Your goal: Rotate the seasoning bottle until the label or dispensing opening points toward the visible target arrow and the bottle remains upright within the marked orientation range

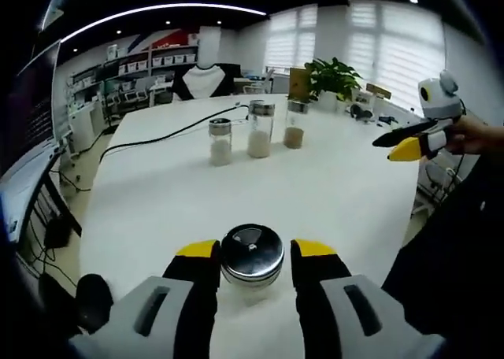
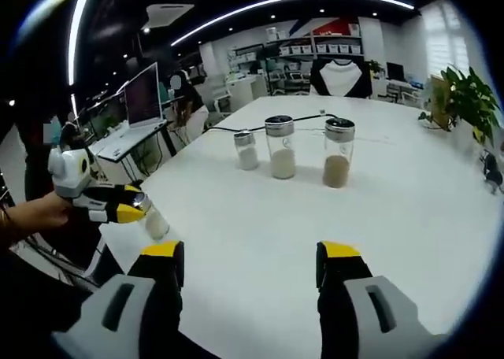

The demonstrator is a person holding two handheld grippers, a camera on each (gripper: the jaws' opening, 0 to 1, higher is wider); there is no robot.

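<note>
Left gripper view: left gripper [image 1: 253, 253] clamps seasoning bottle [image 1: 252, 256] near table [image 1: 157, 201] edge; twist slowly, upright. Right gripper [image 2: 250, 258] spread, empty.

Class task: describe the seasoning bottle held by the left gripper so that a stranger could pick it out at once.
On the white table, three bottles stand in a row at the far side. The seasoning bottle sits alone at the near edge, between the left gripper's yellow-tipped fingers, its steel cap facing up.
</note>
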